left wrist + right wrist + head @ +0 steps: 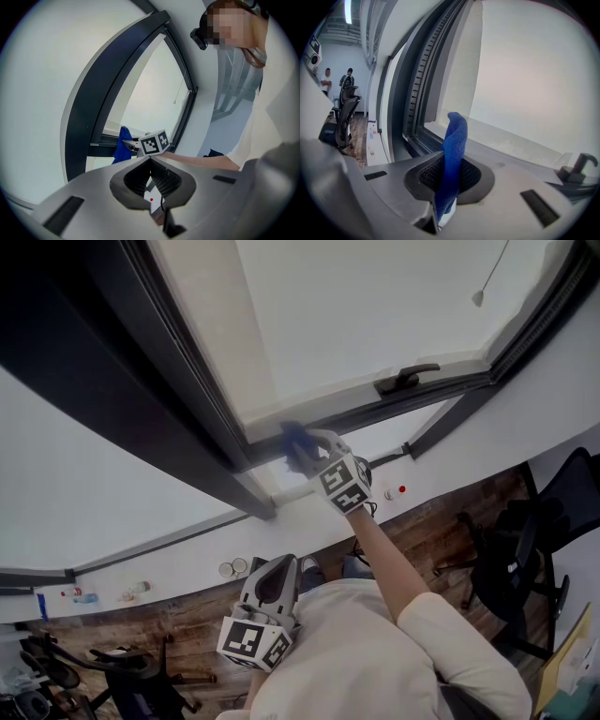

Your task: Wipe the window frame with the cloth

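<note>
At the lower rail of the dark window frame (pixel 187 399), close to the corner where an upright bar meets it, the right gripper (pixel 302 452) is held up with arm outstretched, its marker cube facing the head view. The blue cloth (pixel 296 442) is pinched in its jaws. In the right gripper view the jaws are closed on the cloth (pixel 452 154), which runs up between the ribbed pads as a narrow folded strip. Its rounded free end stands beyond the tips toward the frame (pixel 417 93). From the head view the cloth lies over the rail. Whether it presses on the metal cannot be told.

The left gripper view shows the same cloth (pixel 123 144) hanging as a blue fold beside the frame's bottom rail, just left of the right gripper's cube.

A black window handle (pixel 406 379) sits farther along the same rail, well apart from the cloth.

The left gripper (pixel 274 570) is held low near the person's chest, away from the window. Its jaws (pixel 151 180) meet at the tips with nothing between them.

Below are a wooden floor (pixel 441 531) and a black office chair (pixel 525 549).
</note>
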The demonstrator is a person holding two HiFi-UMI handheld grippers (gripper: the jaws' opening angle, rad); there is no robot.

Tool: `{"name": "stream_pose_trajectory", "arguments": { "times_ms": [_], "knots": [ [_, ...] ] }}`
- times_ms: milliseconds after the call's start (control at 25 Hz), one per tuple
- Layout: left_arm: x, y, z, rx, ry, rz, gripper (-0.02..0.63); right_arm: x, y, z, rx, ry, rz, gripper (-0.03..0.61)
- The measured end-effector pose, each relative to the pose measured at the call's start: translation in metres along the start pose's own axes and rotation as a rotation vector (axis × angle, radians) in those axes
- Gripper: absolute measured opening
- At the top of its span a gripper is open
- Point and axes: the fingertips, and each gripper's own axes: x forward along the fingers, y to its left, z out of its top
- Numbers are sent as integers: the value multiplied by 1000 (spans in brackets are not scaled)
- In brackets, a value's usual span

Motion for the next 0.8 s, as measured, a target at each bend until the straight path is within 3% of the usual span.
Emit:
{"name": "stream_pose_trajectory", "arguments": {
  "times_ms": [800],
  "knots": [
    [-18, 2, -7, -23, -10, 60, 8, -7, -14, -8, 22, -1, -25, 44]
  ]
}}
